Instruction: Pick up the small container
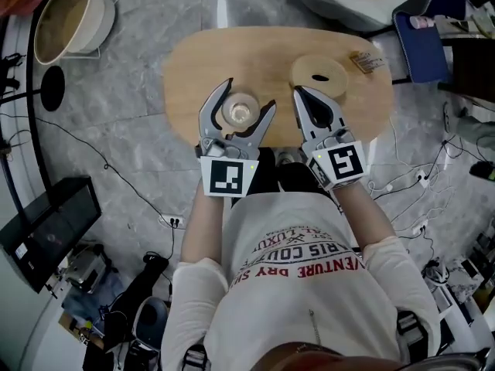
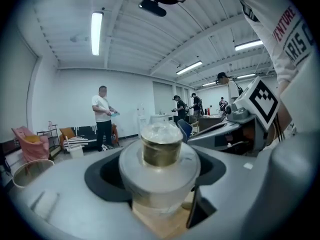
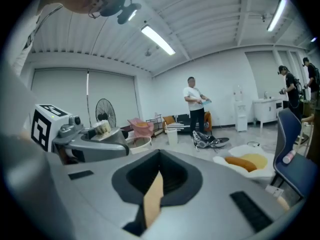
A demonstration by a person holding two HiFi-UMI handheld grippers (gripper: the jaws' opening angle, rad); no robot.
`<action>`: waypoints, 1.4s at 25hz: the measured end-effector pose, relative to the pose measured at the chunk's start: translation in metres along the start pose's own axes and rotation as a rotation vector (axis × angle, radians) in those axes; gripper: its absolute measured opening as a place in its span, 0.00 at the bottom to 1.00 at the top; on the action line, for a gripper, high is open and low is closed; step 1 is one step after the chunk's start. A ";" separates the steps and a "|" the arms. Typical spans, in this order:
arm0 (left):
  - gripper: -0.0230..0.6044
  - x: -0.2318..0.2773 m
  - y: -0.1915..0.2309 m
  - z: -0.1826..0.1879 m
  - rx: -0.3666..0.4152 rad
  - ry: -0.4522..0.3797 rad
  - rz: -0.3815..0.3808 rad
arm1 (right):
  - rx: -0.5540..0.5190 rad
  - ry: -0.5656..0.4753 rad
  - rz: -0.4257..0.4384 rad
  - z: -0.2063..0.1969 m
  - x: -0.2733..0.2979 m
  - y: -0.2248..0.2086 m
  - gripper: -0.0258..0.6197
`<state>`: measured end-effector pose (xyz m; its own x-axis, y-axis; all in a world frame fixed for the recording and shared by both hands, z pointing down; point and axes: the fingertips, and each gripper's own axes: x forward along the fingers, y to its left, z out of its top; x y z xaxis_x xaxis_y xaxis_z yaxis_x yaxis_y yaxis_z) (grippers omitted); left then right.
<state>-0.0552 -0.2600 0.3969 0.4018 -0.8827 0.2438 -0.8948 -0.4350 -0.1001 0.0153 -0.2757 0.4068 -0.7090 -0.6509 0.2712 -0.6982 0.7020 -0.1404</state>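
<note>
The small container (image 1: 240, 112), a clear jar with a gold-coloured neck and a clear cap, sits between the two jaws of my left gripper (image 1: 247, 97) over the near edge of the wooden table (image 1: 189, 64). In the left gripper view the small container (image 2: 161, 154) fills the notches of both jaws, which press on its sides. I cannot tell whether it is off the wood. My right gripper (image 1: 303, 96) is just to the right, shut with nothing held; in the right gripper view only a thin sliver of wood shows between its jaws.
A round wooden disc with a hole (image 1: 318, 74) lies just beyond the right gripper, with a small packet (image 1: 365, 61) to its right. On the floor are a beige basket (image 1: 66, 18) at far left, a blue chair (image 1: 421, 41) at right, and cables.
</note>
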 end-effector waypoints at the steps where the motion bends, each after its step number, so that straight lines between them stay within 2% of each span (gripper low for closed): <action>1: 0.59 -0.006 0.001 0.013 -0.002 -0.010 0.004 | -0.005 -0.010 0.002 0.010 -0.004 0.003 0.03; 7: 0.59 -0.040 0.013 0.073 -0.024 -0.060 0.025 | -0.030 -0.071 0.032 0.063 -0.027 0.025 0.03; 11: 0.59 -0.060 0.021 0.108 0.072 -0.116 0.018 | -0.078 -0.120 0.027 0.093 -0.038 0.037 0.03; 14: 0.59 -0.076 0.024 0.124 0.057 -0.132 0.026 | -0.109 -0.140 0.024 0.108 -0.045 0.044 0.03; 17: 0.59 -0.088 0.029 0.134 0.028 -0.132 0.042 | -0.138 -0.161 0.038 0.121 -0.047 0.050 0.03; 20: 0.59 -0.096 0.030 0.144 0.073 -0.155 0.035 | -0.160 -0.179 0.038 0.130 -0.051 0.055 0.03; 25: 0.59 -0.101 0.028 0.154 0.104 -0.185 0.017 | -0.177 -0.200 0.036 0.137 -0.056 0.061 0.03; 35: 0.59 -0.102 0.020 0.148 0.095 -0.168 -0.037 | -0.167 -0.183 0.025 0.131 -0.053 0.068 0.03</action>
<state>-0.0855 -0.2055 0.2275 0.4679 -0.8796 0.0858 -0.8598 -0.4755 -0.1861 -0.0077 -0.2318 0.2578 -0.7428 -0.6634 0.0902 -0.6647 0.7469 0.0183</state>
